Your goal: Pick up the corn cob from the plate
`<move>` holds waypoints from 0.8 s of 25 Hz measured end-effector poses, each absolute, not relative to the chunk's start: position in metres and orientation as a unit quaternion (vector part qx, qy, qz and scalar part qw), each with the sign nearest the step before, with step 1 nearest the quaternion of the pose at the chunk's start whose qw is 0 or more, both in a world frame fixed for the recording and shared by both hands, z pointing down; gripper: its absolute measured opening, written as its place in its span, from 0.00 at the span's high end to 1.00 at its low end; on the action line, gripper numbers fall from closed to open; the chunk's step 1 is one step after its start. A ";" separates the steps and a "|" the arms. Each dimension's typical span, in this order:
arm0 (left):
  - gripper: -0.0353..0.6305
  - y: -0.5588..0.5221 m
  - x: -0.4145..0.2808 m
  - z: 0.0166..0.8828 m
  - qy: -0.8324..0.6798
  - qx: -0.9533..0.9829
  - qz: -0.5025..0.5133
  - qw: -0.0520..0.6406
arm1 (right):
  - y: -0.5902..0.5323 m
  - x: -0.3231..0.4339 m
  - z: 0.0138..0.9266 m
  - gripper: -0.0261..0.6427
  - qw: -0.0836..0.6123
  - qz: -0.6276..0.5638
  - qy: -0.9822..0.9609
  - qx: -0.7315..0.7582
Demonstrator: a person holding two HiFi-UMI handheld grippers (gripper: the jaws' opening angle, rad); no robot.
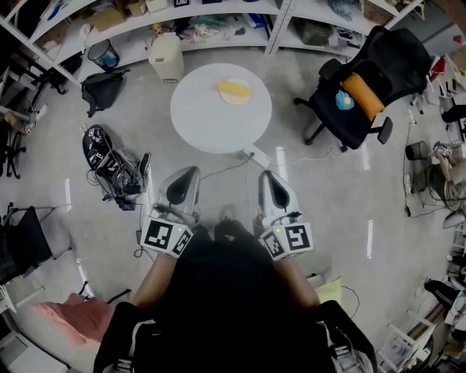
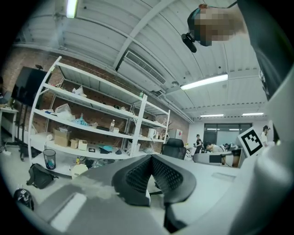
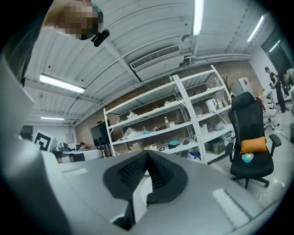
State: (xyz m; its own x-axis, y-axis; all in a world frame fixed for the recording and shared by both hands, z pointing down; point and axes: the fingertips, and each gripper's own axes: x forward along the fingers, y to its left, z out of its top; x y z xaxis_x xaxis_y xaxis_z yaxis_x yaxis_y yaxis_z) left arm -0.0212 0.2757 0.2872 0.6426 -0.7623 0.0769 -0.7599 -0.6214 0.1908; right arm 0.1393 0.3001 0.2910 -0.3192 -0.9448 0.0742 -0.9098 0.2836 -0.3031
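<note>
In the head view, a yellow corn cob (image 1: 234, 89) lies on a pale plate (image 1: 241, 100) at the far side of a round white table (image 1: 211, 120). Both grippers are held close to the person's body, well short of the table and pointing toward it. My left gripper (image 1: 183, 176) is shut with nothing between its black ribbed pads (image 2: 138, 176). My right gripper (image 1: 271, 179) is also shut and empty, its pads (image 3: 158, 176) meeting at the tip. Neither gripper view shows the cob or the plate.
A black office chair (image 1: 364, 87) with an orange cushion stands right of the table. A black bag (image 1: 102, 89), a white bin (image 1: 167, 57) and a helmet with gear (image 1: 102, 149) lie left. Shelving (image 1: 218, 22) runs behind. A cable (image 1: 227, 167) crosses the floor.
</note>
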 end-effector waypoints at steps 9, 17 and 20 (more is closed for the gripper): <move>0.94 0.273 -0.006 0.281 -0.439 0.893 -0.001 0.098 | 0.288 0.159 0.288 0.95 0.062 -0.150 0.808 -0.566; 0.94 0.252 -0.003 0.286 -0.434 0.895 0.000 0.106 | 0.268 0.160 0.293 0.95 0.059 -0.154 0.804 -0.571; 0.94 0.240 0.000 0.292 -0.429 0.897 0.001 0.107 | 0.258 0.161 0.298 0.95 0.057 -0.156 0.801 -0.576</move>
